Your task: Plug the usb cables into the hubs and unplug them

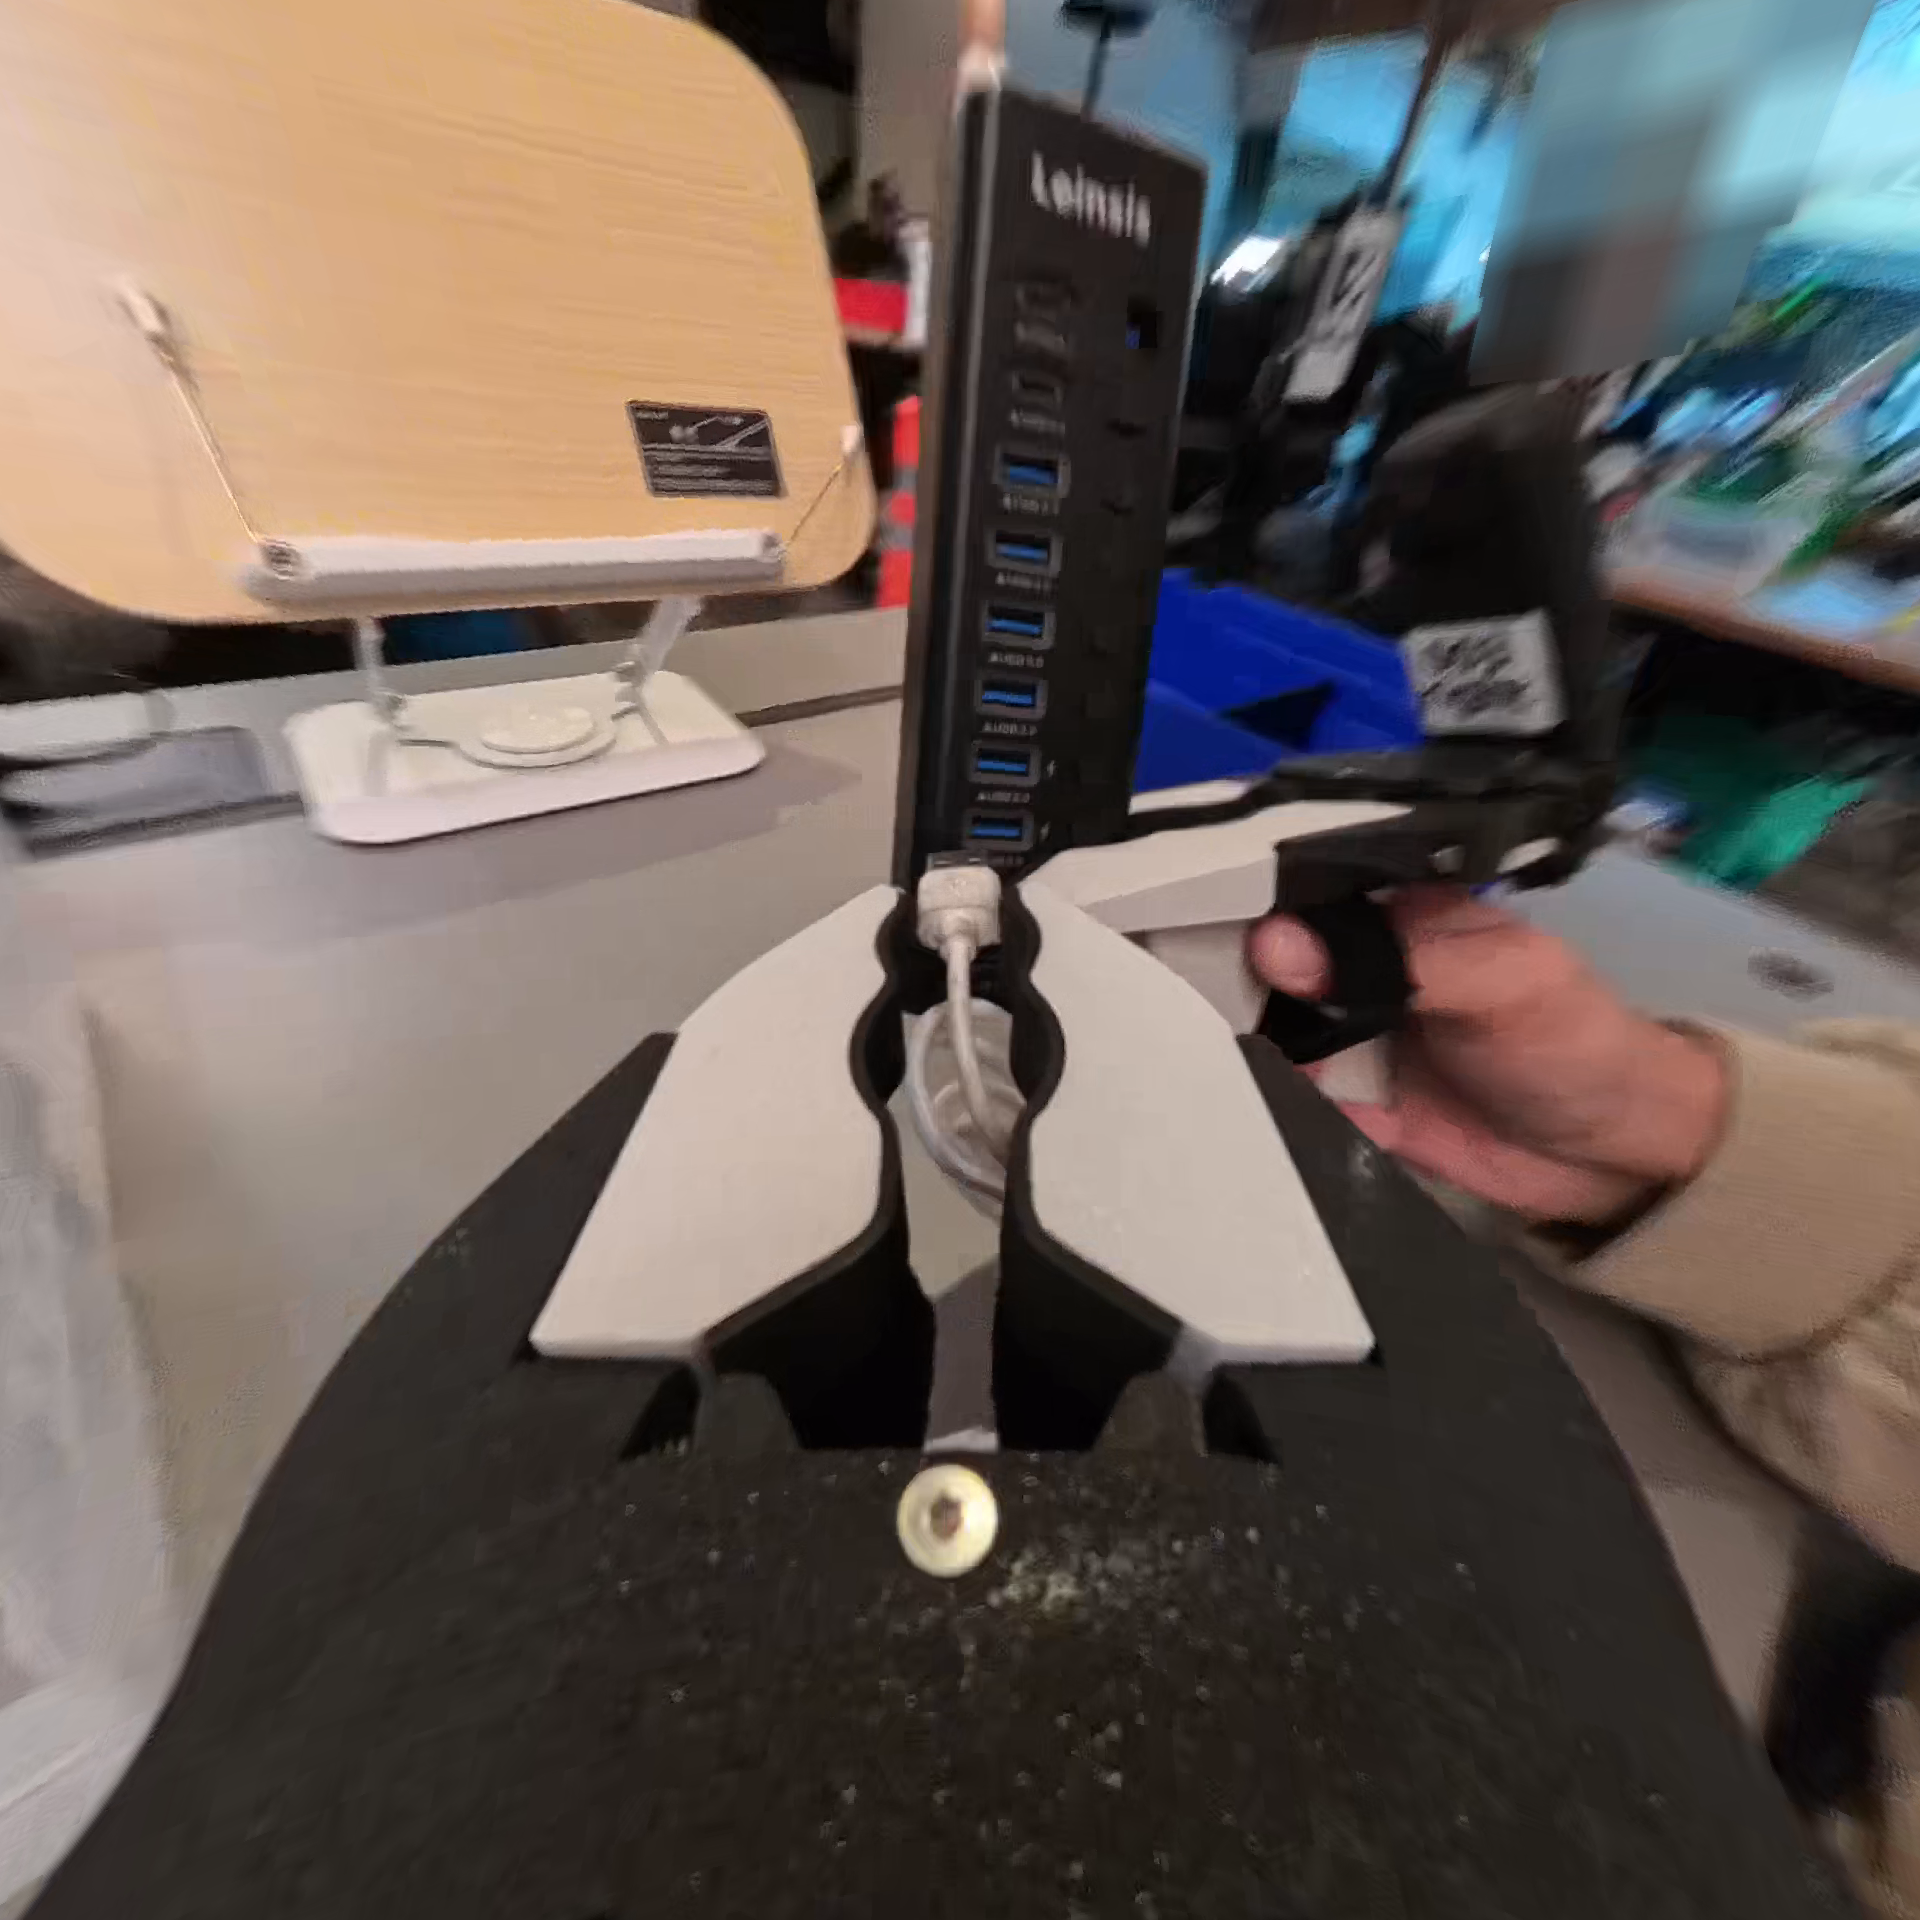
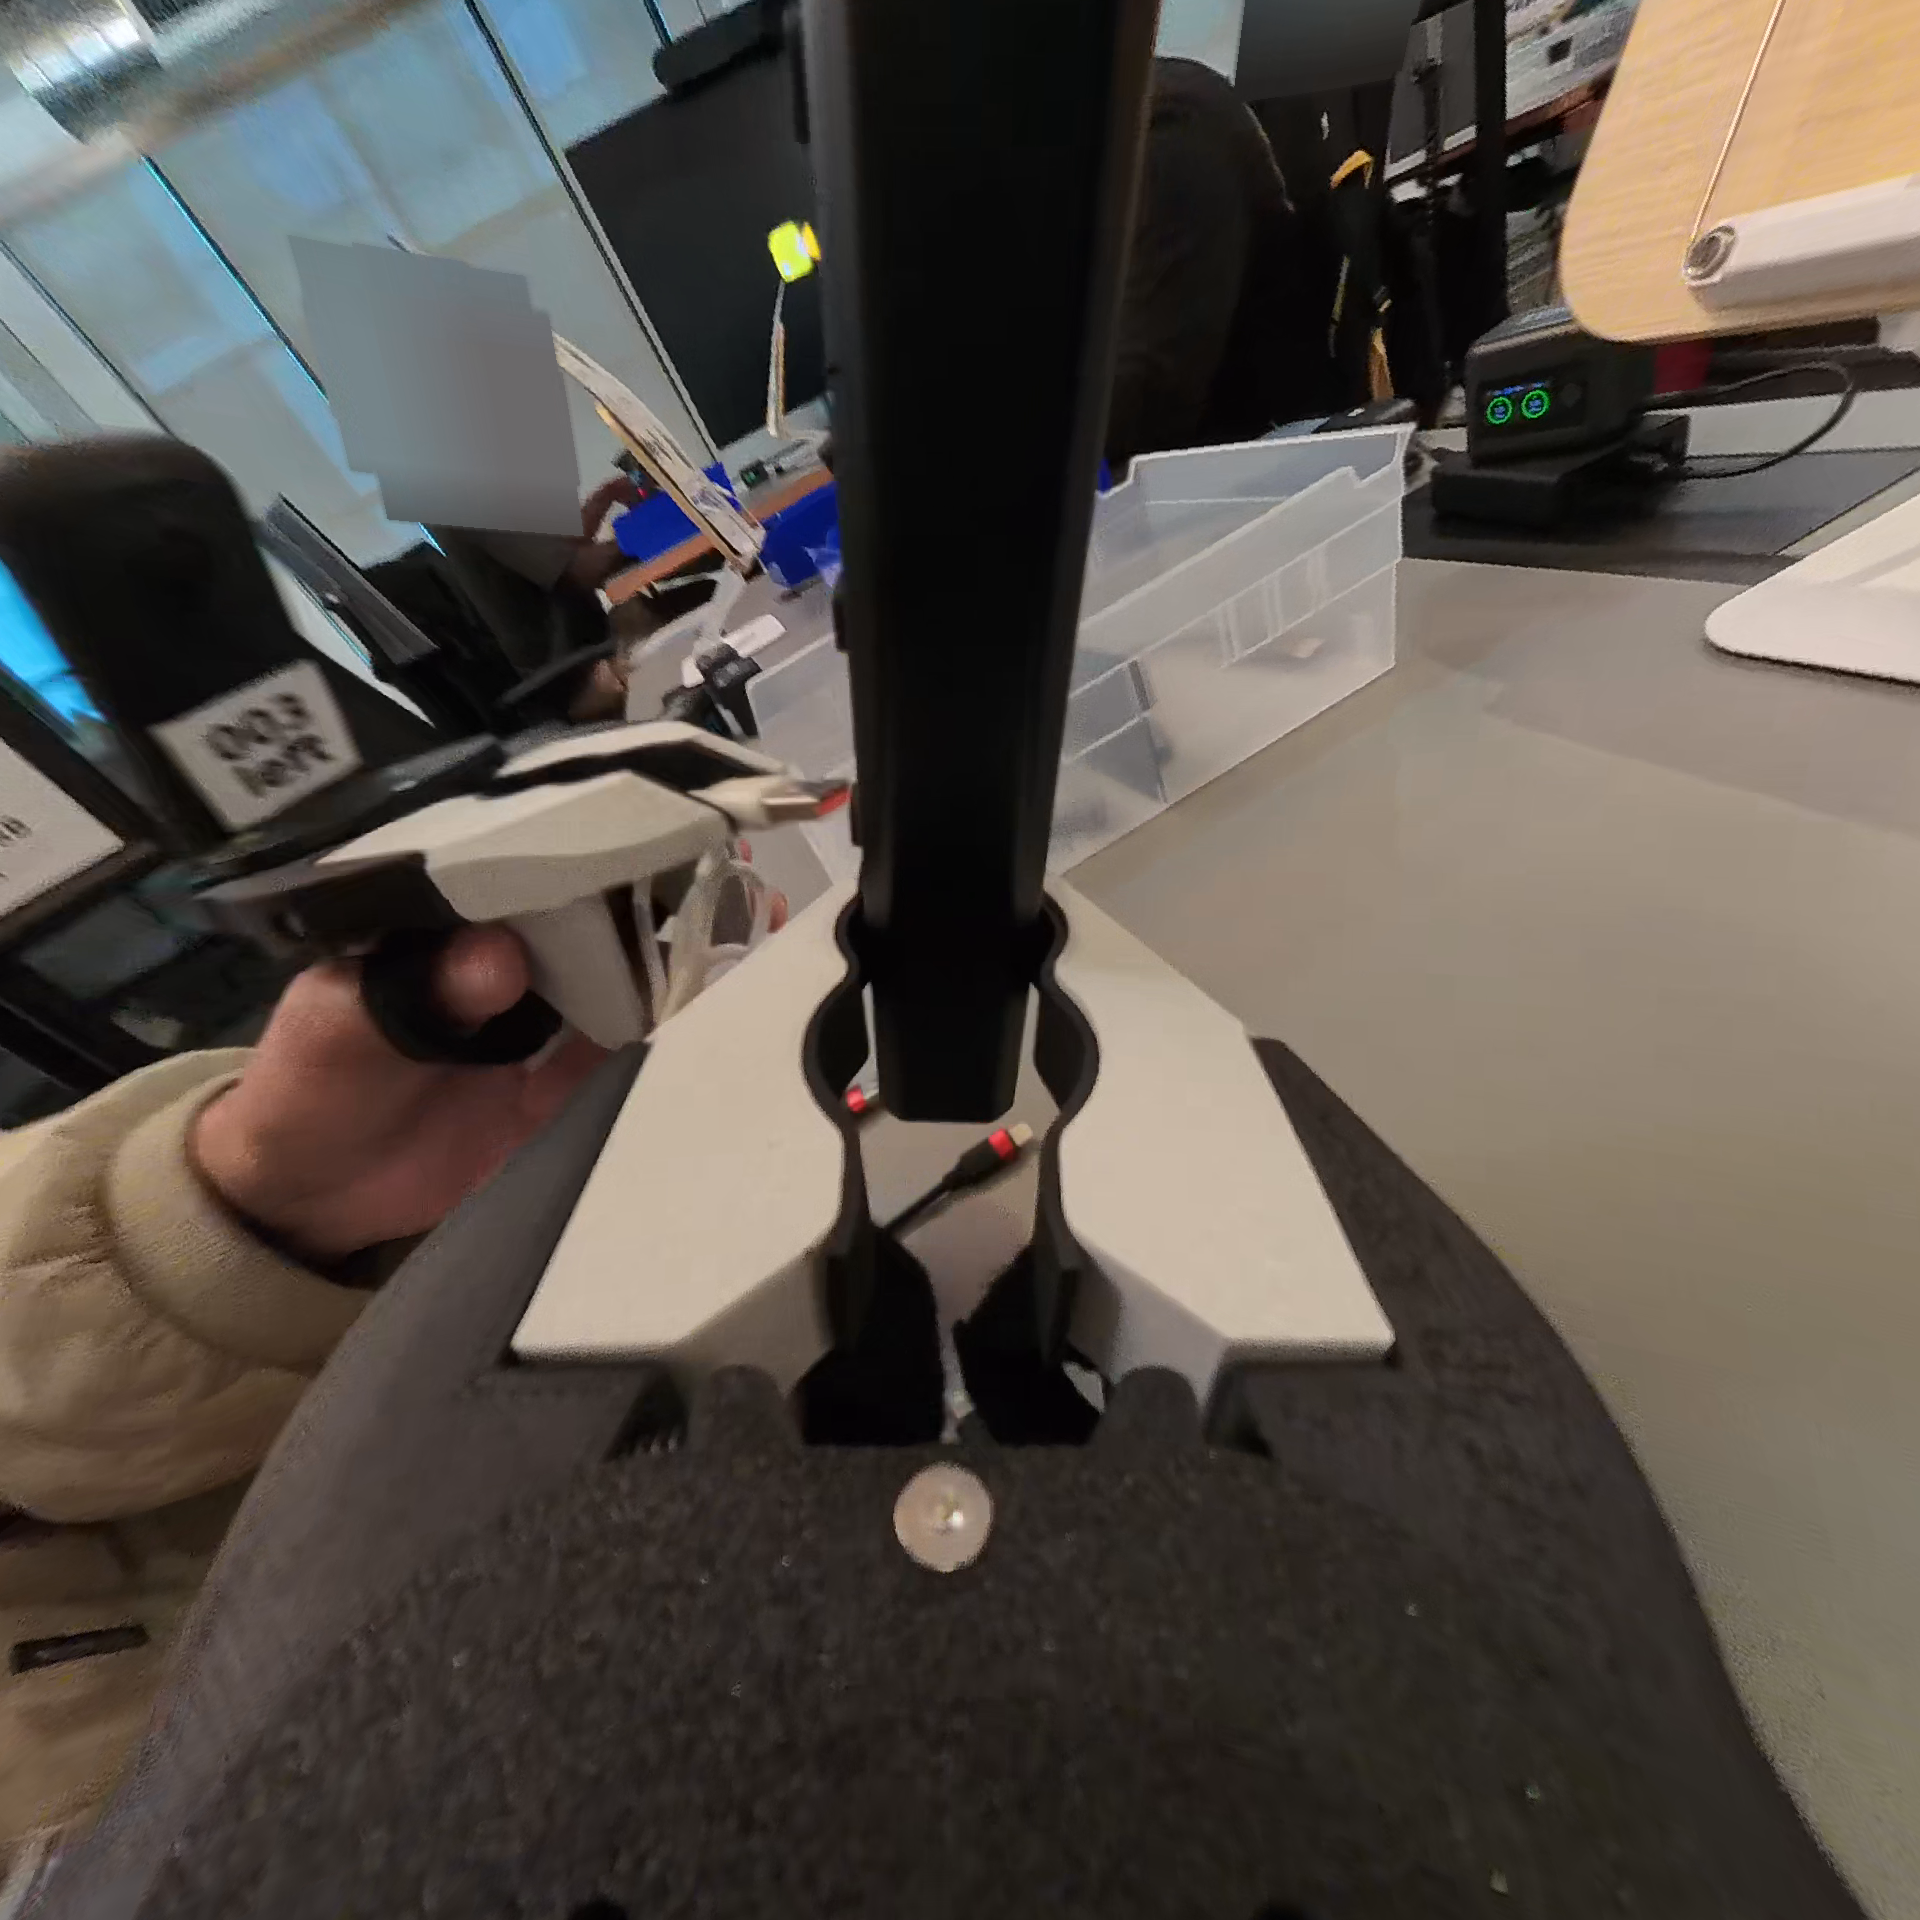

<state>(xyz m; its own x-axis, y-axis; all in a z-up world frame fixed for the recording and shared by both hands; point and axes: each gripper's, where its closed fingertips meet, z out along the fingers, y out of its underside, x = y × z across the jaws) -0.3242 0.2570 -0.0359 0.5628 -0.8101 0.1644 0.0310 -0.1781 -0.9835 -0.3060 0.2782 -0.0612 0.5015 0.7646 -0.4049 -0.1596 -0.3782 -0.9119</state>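
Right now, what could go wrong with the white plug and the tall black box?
1. The white USB plug, pinched in the left gripper, sits just off the hub, near its lowest port; it could miss and scrape.
2. The right gripper holds only the hub's bottom end, so a push might tip it.

- The hub (image 1: pixel 1049 488) stands upright between the right gripper's (image 2: pixel 951 940) fingers.
- The USB plug (image 1: pixel 958 899), in the left gripper (image 1: pixel 958 914), sits at its lowest port.
- The book stand (image 1: pixel 436 416) lies behind, left of the hub.
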